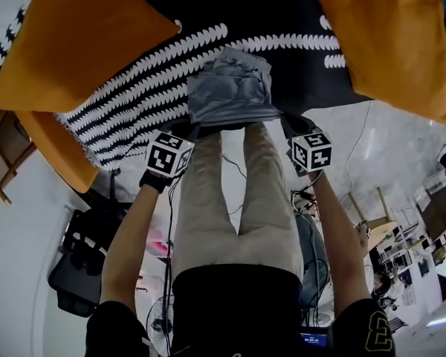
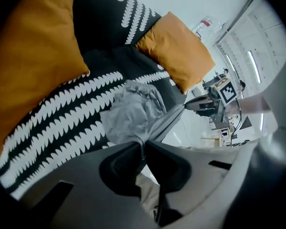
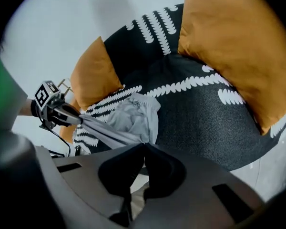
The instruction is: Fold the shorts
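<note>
The grey shorts (image 1: 230, 88) lie partly on a black sofa with white leaf rows (image 1: 267, 21), their near edge lifted and stretched tight between both grippers. My left gripper (image 1: 187, 129) is shut on the near left corner of the shorts (image 2: 133, 116); in the left gripper view the cloth runs out of the closed jaws (image 2: 143, 144). My right gripper (image 1: 288, 125) is shut on the near right corner of the shorts (image 3: 128, 120), with the fabric pinched at its jaw tips (image 3: 144, 147). The far half of the shorts still rests bunched on the seat.
Orange cushions sit at the left (image 1: 74, 39) and right (image 1: 386, 36) of the sofa, a third lower left (image 1: 63, 151). Below me are the person's beige trousers (image 1: 238, 199), cables and a dark bag on the floor (image 1: 82, 259).
</note>
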A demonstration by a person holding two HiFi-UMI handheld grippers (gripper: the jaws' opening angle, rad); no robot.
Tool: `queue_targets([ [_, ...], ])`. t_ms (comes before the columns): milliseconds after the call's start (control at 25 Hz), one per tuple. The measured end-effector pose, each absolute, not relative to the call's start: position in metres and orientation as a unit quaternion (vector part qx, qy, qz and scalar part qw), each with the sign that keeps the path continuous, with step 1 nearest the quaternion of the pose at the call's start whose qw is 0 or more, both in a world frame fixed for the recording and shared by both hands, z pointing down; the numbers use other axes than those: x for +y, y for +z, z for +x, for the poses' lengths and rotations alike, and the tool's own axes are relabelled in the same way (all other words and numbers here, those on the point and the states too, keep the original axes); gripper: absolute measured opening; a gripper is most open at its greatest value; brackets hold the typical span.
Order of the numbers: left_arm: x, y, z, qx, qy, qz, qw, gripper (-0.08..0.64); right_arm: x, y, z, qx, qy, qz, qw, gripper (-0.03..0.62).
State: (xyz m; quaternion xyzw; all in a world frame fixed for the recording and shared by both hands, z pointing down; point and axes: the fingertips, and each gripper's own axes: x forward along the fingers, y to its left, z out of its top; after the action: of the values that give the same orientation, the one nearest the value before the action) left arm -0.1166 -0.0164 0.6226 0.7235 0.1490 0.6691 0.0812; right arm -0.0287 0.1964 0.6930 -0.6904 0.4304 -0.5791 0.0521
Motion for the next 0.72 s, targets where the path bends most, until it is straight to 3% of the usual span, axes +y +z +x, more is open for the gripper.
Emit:
queue_targets([
  [600, -0.081, 0.693, 0.064, 0.142, 0.671, 0.727, 0.039, 0.057, 0.135, 0.751, 0.122, 0.368, -0.581, -0.723, 0.057, 0.02],
  [640, -0.086, 0.694, 0.076, 0.131, 0.668, 0.732, 0.036, 0.104, 0.133, 0.752, 0.135, 0.355, -0.578, -0.733, 0.053, 0.04],
  [720, -0.094, 0.69, 0.098, 0.114, 0.653, 0.748, 0.031, 0.166, 0.135, 0.747, 0.161, 0.32, -0.55, -0.77, 0.051, 0.202],
])
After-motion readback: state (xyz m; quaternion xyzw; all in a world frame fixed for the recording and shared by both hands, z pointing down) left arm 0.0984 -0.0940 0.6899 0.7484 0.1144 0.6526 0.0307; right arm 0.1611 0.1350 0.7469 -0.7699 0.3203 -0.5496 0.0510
